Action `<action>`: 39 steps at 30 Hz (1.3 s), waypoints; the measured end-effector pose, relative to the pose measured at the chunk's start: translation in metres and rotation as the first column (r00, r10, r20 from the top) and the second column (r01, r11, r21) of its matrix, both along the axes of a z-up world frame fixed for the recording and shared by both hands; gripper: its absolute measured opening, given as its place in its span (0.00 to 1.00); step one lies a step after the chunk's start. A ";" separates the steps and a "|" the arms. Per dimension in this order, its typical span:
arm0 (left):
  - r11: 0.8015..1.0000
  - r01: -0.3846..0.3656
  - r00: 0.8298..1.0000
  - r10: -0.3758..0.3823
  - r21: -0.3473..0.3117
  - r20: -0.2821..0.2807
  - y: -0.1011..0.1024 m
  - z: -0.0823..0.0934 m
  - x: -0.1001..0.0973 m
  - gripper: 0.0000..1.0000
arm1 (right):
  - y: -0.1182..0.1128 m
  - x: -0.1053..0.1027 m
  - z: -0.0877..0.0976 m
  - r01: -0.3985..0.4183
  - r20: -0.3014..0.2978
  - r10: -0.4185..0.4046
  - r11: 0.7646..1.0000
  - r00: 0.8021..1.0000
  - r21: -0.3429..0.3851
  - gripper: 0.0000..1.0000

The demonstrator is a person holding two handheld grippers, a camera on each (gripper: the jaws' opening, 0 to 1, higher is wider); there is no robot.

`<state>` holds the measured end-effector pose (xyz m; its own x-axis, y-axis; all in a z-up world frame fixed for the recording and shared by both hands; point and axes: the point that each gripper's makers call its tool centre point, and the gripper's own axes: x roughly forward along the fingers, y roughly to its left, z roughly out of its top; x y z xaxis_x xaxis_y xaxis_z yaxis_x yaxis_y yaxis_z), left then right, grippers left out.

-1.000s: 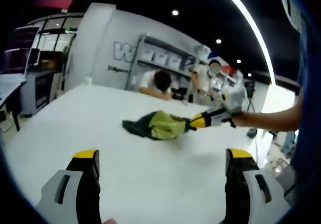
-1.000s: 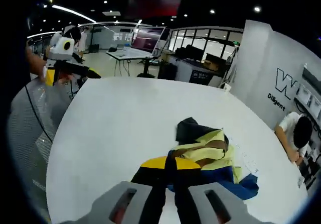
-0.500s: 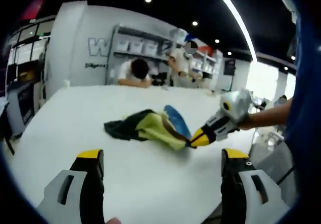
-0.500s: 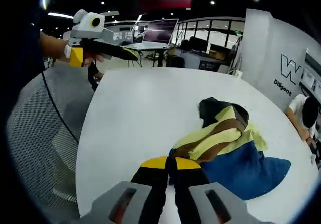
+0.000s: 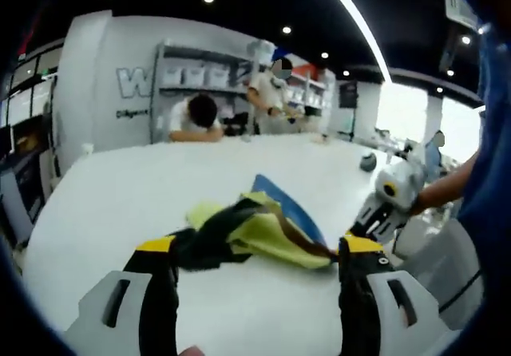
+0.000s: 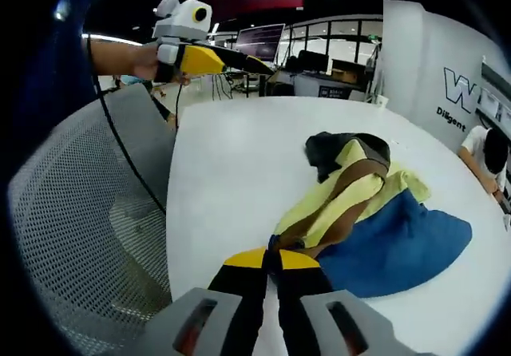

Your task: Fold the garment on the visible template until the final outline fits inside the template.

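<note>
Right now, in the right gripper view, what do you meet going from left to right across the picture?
Mesh chair back → left gripper held up by a hand → right gripper shut on the garment's edge → garment on the white table → person slumped at the far right edge.

Left gripper view faces across the white table (image 5: 120,188) toward a lettered wall; right gripper view looks along it, low. Both share the garment (image 5: 255,232).

garment (image 6: 363,212) laid on table (image 6: 239,156), near its edge | right gripper (image 6: 271,262) placed at garment's near end | mesh chair (image 6: 88,220) beside table
</note>
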<state>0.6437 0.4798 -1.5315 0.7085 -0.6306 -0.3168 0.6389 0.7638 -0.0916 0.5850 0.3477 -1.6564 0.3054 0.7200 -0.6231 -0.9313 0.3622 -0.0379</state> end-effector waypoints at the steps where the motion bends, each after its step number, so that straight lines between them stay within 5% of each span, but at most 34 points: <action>1: 1.000 0.015 1.000 -0.015 0.006 -0.003 0.001 -0.003 0.006 0.65 | 0.000 -0.004 -0.003 -0.004 -0.008 0.004 1.000 1.000 -0.005 0.00; 5: 0.999 0.034 0.999 -0.034 -0.019 -0.025 -0.012 -0.004 0.027 0.45 | 0.001 -0.014 0.002 0.057 -0.062 -0.054 0.996 0.997 0.061 0.00; 10: 0.997 0.060 0.998 -0.060 0.041 -0.009 -0.029 -0.013 0.065 0.57 | -0.005 -0.015 0.010 0.118 -0.068 -0.112 0.988 0.991 0.097 0.00; 15: 0.977 0.136 0.991 -0.135 0.163 -0.013 -0.048 -0.029 0.084 0.44 | -0.019 -0.018 0.016 0.197 -0.086 -0.186 0.971 0.979 0.136 0.00; 21: 0.964 0.182 0.983 -0.178 0.194 -0.038 -0.067 -0.042 0.109 0.37 | -0.043 -0.020 0.020 0.316 -0.119 -0.299 0.933 0.947 0.173 0.00; 24: 0.948 0.209 0.978 -0.198 0.239 -0.070 -0.067 -0.055 0.117 0.29 | -0.051 -0.021 0.020 0.359 -0.136 -0.338 0.915 0.931 0.186 0.00; 31: 0.914 0.267 0.964 -0.247 0.305 -0.104 -0.075 -0.073 0.117 0.29 | -0.068 -0.019 0.018 0.436 -0.177 -0.404 0.876 0.897 0.207 0.00; 39: 0.875 0.311 0.950 -0.296 0.372 -0.098 -0.076 -0.083 0.115 0.02 | -0.075 -0.013 0.015 0.487 -0.209 -0.447 0.845 0.870 0.220 0.01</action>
